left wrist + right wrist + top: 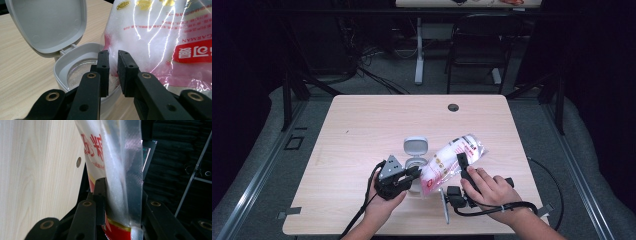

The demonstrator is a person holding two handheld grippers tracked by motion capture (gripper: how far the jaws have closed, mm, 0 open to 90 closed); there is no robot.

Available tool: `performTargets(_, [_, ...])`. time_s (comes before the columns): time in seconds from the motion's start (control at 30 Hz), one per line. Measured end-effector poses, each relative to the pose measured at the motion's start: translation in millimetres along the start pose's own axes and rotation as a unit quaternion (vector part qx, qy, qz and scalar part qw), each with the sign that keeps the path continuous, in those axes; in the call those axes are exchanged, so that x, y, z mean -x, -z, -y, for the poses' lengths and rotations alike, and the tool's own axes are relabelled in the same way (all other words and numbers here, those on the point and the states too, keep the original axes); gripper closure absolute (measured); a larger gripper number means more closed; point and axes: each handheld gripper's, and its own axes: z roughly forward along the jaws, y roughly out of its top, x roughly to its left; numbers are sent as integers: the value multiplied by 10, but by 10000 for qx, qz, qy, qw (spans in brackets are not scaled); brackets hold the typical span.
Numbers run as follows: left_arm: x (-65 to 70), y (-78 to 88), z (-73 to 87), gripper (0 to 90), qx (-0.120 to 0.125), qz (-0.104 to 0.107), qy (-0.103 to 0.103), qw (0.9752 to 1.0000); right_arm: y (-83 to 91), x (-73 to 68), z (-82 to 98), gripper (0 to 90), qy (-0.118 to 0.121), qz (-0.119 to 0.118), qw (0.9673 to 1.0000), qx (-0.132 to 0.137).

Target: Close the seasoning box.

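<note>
Our right claw (120,202) is clamped on a glossy clear plastic bag (452,157) of white granules. The bag slants across the wooden table (362,125), its low end over a rounded grey container (75,75) with its hinged lid up. Our left claw (113,72), jaws narrowly apart, grips nothing.

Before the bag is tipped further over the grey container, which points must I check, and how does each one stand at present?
1. Lid of the grey container open: ok, the lid stands up and back.
2. Right tongs grip the bag of white granules: ok, the jaws press on it in the right gripper view.
3. Left tongs hold the container's rim: cannot tell; the jaws stand narrowly apart at the rim.
4. Bag's lower end is over the container's mouth: ok, it hangs beside the rim.
5. Bag is already cut open: cannot tell.
6. Table beside the container free of spill: ok.
</note>
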Motion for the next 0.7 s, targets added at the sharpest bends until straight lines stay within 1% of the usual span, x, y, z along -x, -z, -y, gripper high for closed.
performTargets(0.17, [3, -1, 1, 801, 4, 6, 5, 10000, 6, 15, 1, 730, -49, -21, 10000, 41])
performTargets(0.27, [2, -2, 1, 801, 10, 11, -10, 10000, 21, 34, -4, 739, -49, -25, 10000, 1])
performTargets(0.33, [3, -1, 1, 801, 5, 6, -14, 10000, 21, 37, -3, 749, -119, -6, 9999, 55])
performTargets(0.37, [4, -2, 3, 801, 0, 11, -1, 10000, 21, 36, -5, 753, -113, -4, 9999, 57])
performTargets(0.4, [3, -2, 5, 801, -7, 12, 7, 10000, 22, 36, -7, 760, -164, -43, 9998, 43])
performTargets(0.5, [2, -4, 8, 801, -6, 13, -1, 10000, 18, 32, -5, 770, -163, -45, 9998, 68])
performTargets(0.57, [3, -6, 8, 801, -2, 13, 11, 10000, 23, 31, -4, 785, -248, -120, 9996, 65])
performTargets(0.6, [2, -7, 8, 801, -5, 17, 15, 10000, 36, 49, -9, 789, -174, -123, 9998, -2])
performTargets(0.63, [2, -7, 8, 800, -5, 17, 15, 10000, 36, 49, -9, 789, -174, -123, 9998, -2])
performTargets(0.67, [3, -7, 9, 800, 2, 15, 20, 10000, 24, 41, -4, 792, -250, -154, 9995, 78])
performTargets(0.7, [3, -7, 8, 801, 5, 16, 17, 10000, 23, 38, -2, 795, -262, -143, 9995, 103])
